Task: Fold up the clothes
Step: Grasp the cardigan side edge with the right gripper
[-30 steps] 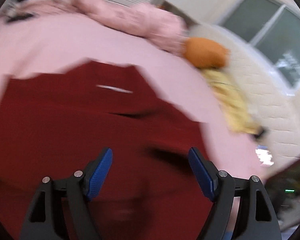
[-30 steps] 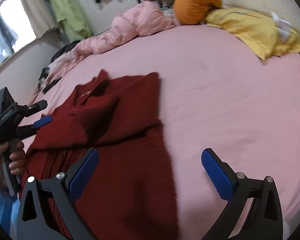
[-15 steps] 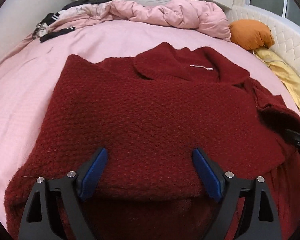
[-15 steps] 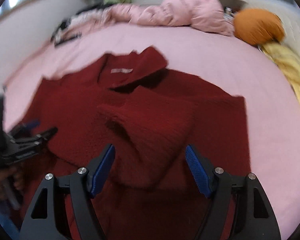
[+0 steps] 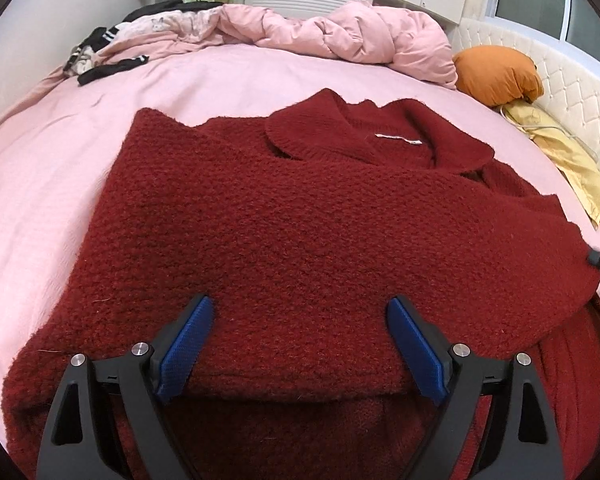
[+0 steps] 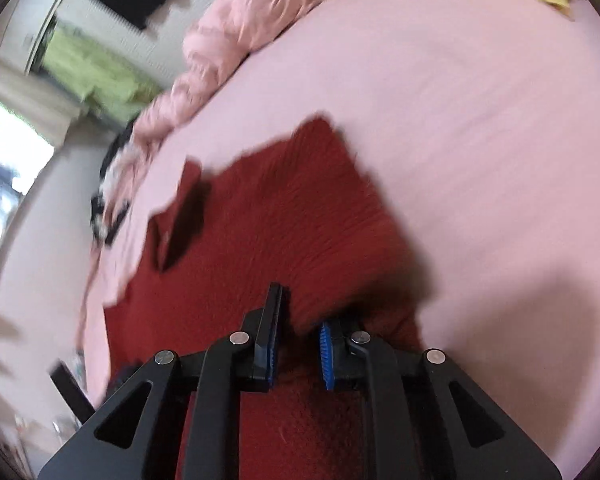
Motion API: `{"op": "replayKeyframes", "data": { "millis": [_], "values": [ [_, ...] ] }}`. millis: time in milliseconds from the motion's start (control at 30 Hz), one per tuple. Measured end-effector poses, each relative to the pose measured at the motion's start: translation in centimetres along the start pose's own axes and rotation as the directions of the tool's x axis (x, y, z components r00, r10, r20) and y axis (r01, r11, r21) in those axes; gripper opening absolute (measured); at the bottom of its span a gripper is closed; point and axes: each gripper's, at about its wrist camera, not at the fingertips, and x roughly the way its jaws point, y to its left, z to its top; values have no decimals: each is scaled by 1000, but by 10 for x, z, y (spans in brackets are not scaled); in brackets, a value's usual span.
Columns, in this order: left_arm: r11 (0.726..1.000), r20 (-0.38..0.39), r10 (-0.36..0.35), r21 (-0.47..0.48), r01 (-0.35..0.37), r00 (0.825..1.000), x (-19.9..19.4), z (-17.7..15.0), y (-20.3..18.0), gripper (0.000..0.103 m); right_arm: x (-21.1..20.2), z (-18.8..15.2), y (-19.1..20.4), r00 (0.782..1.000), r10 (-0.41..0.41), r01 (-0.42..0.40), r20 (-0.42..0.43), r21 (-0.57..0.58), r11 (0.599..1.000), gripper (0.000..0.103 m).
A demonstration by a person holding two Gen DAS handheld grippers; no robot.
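A dark red knitted cardigan (image 5: 300,220) lies on the pink bed sheet (image 5: 40,152), collar and white label at the far side, one sleeve folded across the body. My left gripper (image 5: 300,316) is open and empty, hovering over the folded sleeve near the garment's lower part. In the right wrist view, my right gripper (image 6: 298,328) has its blue pads close together on the edge of the cardigan (image 6: 276,216) at its right side; the view is blurred.
A crumpled pink duvet (image 5: 340,28) and dark clothes (image 5: 100,60) lie at the far side of the bed. An orange cushion (image 5: 496,72) and a yellow garment (image 5: 564,156) lie at the far right by the padded headboard.
My right gripper has moved to the cardigan's right edge and closed from wide open onto the knit. My left gripper has stayed open above the folded sleeve.
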Motion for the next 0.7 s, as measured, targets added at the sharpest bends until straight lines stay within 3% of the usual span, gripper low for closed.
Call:
{"op": "replayKeyframes", "data": {
  "millis": [100, 167, 267, 300, 433, 467, 533, 567, 600, 633, 667, 700],
  "values": [
    [1000, 0, -1, -1, 1, 1000, 1, 1, 0, 89, -14, 5, 13, 997, -43, 48, 66, -67, 997, 19],
    [1000, -1, -3, -2, 3, 1000, 1, 2, 0, 89, -6, 6, 20, 999, -33, 35, 19, -124, 992, 19],
    [999, 4, -48, -25, 48, 999, -10, 11, 6, 88, 9, 10, 17, 998, -27, 20, -55, -120, 993, 17],
    [1000, 9, -11, -23, 11, 1000, -13, 13, 13, 88, 6, 11, 18, 999, -17, 11, -50, -118, 993, 8],
    [990, 29, 139, -19, -138, 990, -23, 25, 40, 88, -19, 17, 44, 991, 136, -131, 19, -162, 978, 8],
    [984, -24, 174, -32, -174, 985, -14, 22, 52, 88, -28, 20, 52, 976, 214, -203, 43, -184, 962, 8],
    [984, -71, 114, -133, -122, 991, -3, 12, 81, 90, -40, 23, 56, 948, 301, -278, 102, -198, 940, 8],
    [982, -55, 89, -163, -97, 995, -6, 11, 86, 89, -47, 25, 58, 930, 344, -313, 130, -207, 927, 8],
    [979, -38, 66, -190, -72, 997, -8, 9, 91, 88, -41, 23, 49, 945, 300, -273, 134, -188, 943, 8],
    [981, -41, 94, -168, -99, 995, -7, 9, 86, 88, -36, 21, 40, 957, 256, -232, 136, -169, 958, 8],
    [981, -43, 121, -145, -126, 992, -6, 10, 81, 88, -21, 18, 25, 979, 181, -169, 94, -125, 978, 8],
    [981, -45, 147, -123, -152, 988, -5, 10, 76, 89, 3, 12, 6, 998, 61, -60, 0, -77, 995, 11]
  ]
}}
